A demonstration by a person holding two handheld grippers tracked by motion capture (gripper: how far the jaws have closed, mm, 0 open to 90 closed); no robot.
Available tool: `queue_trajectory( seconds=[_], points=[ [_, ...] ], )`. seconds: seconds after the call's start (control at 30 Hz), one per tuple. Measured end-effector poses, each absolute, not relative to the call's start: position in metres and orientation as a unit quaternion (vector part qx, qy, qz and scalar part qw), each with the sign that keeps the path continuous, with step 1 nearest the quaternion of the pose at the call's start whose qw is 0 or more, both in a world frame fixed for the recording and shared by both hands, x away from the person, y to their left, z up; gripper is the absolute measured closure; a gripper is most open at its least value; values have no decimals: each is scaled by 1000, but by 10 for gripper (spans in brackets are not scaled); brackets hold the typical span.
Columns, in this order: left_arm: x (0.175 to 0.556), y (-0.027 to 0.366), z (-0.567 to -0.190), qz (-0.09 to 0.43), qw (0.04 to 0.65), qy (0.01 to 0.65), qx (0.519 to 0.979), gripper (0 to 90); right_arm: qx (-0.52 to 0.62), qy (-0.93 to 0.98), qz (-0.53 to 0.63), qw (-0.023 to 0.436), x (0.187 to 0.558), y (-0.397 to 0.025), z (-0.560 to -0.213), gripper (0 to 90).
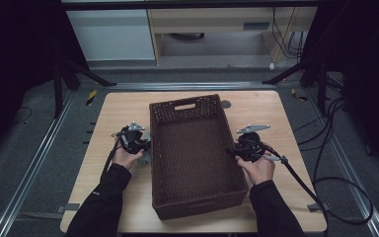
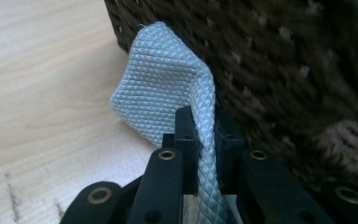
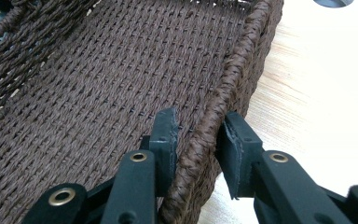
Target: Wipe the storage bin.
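- Where the high view looks down on the table [image 1: 128, 106], a dark brown woven basket [image 1: 192, 148] is seen standing at its middle, long side running away from the person
- A cut-out handle [image 1: 184, 106] is seen in the far end wall of the basket
- The left gripper [image 1: 140, 143] is held just beside the left long wall of the basket, with the person's left hand [image 1: 126, 157] wrapped around its body
- In the left gripper view, a pale grey-white woven cloth [image 2: 168, 93] is seen pinched between the two black jaws, which are closed to a narrow gap on a folded edge of it
- The cloth is seen rising from the jaws and lying against the outer wall of the basket [image 2: 279, 70], above the wooden table [image 2: 42, 93]
- The right gripper [image 1: 237, 148] is held at the right long wall of the basket, gripped by the right hand [image 1: 259, 168]
- In the right gripper view, the braided rim [image 3: 223, 93] of the basket is seen between the jaws, one jaw inside the basket and one outside
- These jaws are partly open; the inner one is seen at the rim, while a small gap shows on the outer side
- A black cable [image 1: 306, 187] is seen trailing from the right gripper across the table edge
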State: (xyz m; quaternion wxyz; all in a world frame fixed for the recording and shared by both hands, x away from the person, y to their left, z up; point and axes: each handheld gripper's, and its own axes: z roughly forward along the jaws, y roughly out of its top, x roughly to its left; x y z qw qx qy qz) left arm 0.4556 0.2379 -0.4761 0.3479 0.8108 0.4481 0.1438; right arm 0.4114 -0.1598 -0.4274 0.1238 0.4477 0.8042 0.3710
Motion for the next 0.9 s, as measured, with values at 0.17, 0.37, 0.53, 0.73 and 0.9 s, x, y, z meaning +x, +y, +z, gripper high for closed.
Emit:
queue_trajectory(
  seconds=[0.17, 0.37, 0.53, 0.73, 0.9],
  points=[
    [451, 243, -453, 159, 375, 443, 799, 819, 450, 803, 371, 124, 412, -160, -427, 689],
    [443, 243, -425, 188, 384, 422, 799, 819, 451, 802, 371, 123, 412, -160, -427, 690],
    [437, 242, -440, 172, 378, 423, 806, 819, 456, 799, 370, 127, 412, -160, -427, 704],
    [429, 238, -469, 143, 350, 427, 822, 819, 459, 800, 360, 138, 415, -157, -425, 721],
    [428, 237, -473, 138, 349, 427, 823, 819, 463, 799, 357, 143, 420, -155, -425, 726]
  ],
)
